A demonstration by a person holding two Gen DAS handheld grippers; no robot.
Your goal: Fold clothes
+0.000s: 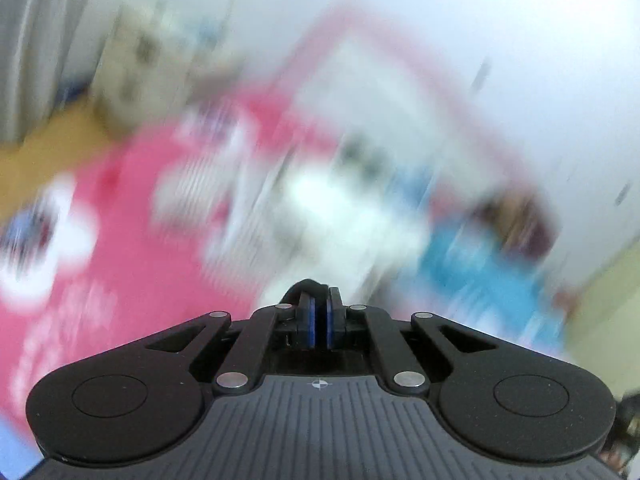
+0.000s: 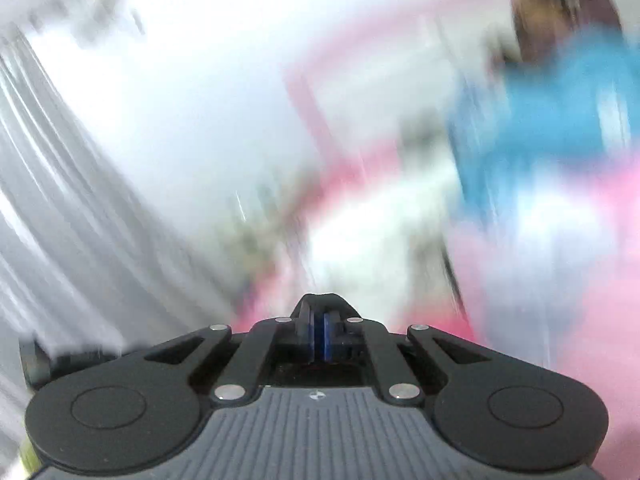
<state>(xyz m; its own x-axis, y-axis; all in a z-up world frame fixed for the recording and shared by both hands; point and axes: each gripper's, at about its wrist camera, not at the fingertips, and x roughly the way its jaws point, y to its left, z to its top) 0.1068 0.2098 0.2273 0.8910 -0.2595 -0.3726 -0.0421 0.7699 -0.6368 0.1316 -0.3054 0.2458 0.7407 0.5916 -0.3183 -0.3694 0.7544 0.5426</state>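
Though both views are smeared, the left hand-held gripper and right hand-held gripper have their jaws closed, with no cloth visibly pinched. Beyond them, a pink patterned surface carries white and blue clothes (apparently unfolded), so most folding seems left.

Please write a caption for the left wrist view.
Left gripper shut, nothing visibly held, above a blurred pink patterned surface.

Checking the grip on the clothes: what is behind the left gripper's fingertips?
Beyond the shut left gripper: a blurred white patch, a pink patterned surface, a blue thing. Motion blur hides whether any cloth is pinched.
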